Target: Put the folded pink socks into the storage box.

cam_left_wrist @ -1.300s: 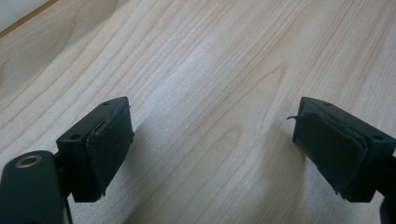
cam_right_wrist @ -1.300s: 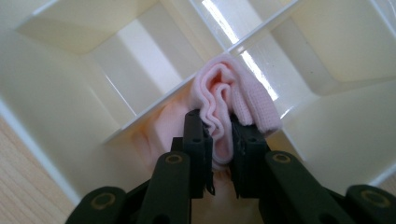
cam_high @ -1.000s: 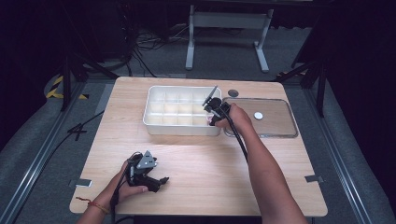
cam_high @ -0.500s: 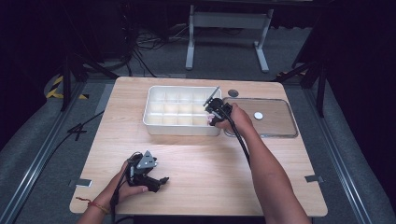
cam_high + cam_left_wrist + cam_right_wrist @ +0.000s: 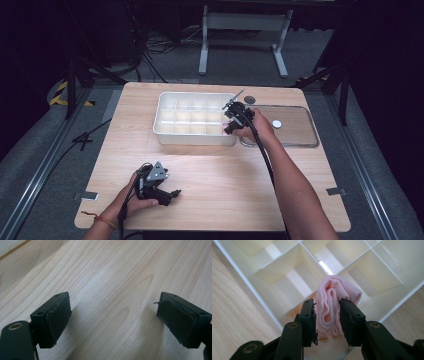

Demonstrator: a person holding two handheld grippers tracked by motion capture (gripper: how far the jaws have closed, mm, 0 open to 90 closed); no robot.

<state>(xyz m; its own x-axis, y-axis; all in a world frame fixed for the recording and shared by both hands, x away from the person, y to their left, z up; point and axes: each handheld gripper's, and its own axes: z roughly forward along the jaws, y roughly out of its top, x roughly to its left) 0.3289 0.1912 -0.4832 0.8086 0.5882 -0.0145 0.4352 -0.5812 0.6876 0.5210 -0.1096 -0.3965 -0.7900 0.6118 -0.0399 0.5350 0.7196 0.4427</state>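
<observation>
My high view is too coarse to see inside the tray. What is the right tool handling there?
Observer: A folded pink cloth sits in a corner compartment of the white tray.
Operator: Is it gripped?
Observer: No. The right tool has its jaws either side of the cloth, and they have just been opening.
Operator: And the left tool?
Observer: The left tool is open over the bare table, with nothing between its jaws.

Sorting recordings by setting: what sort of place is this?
Probably a lab or recording studio, not a home: a lone pale wooden table on grey carpet, dark surroundings, loose black cables on the floor and a grey metal stand behind.
</observation>
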